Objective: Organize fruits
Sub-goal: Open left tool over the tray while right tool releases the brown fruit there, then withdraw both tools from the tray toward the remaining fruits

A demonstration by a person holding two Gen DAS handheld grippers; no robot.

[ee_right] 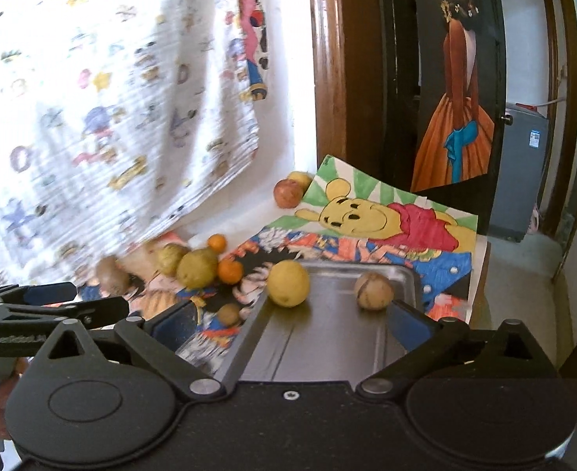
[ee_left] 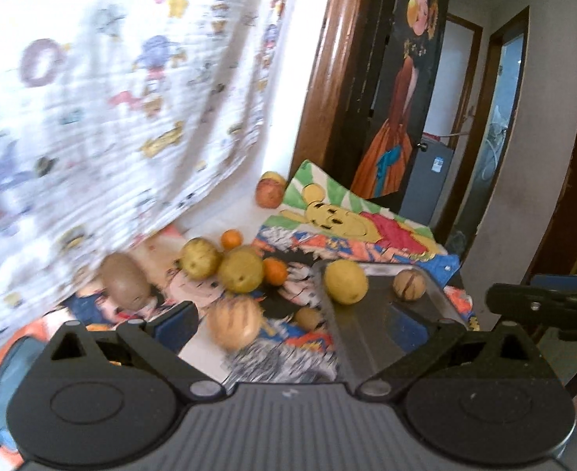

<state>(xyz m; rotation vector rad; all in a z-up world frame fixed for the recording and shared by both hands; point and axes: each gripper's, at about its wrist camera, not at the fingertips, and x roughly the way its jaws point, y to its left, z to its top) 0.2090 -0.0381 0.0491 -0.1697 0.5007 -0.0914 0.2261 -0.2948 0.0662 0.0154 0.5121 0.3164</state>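
1. My left gripper (ee_left: 294,325) fills the bottom of the left wrist view. Its fingers are spread wide apart and hold nothing.
2. My right gripper (ee_right: 294,320) fills the bottom of the right wrist view. Its fingers are also wide apart and empty, reaching over a metal tray (ee_right: 327,337).
3. The tray sits at lower centre on a bench covered with bright cartoon drawings (ee_right: 386,223).
4. Two fruits lie in the tray: a yellow lemon (ee_right: 288,283) at its far left corner and a round tan fruit with dark streaks (ee_right: 373,291) to the right of it.
5. Left of the tray, on the drawings, is a loose cluster: two yellow-green fruits (ee_left: 241,272) touching each other, two small oranges (ee_left: 275,271), a brown oval fruit (ee_left: 125,280) and a small brown one (ee_left: 308,318).
6. In the left wrist view, a blurred striped tan fruit (ee_left: 235,324) sits just ahead of my left fingers.
7. A red apple (ee_right: 288,193) lies further back, at centre frame.
8. A patterned white cloth (ee_right: 111,98) hangs across the upper left.
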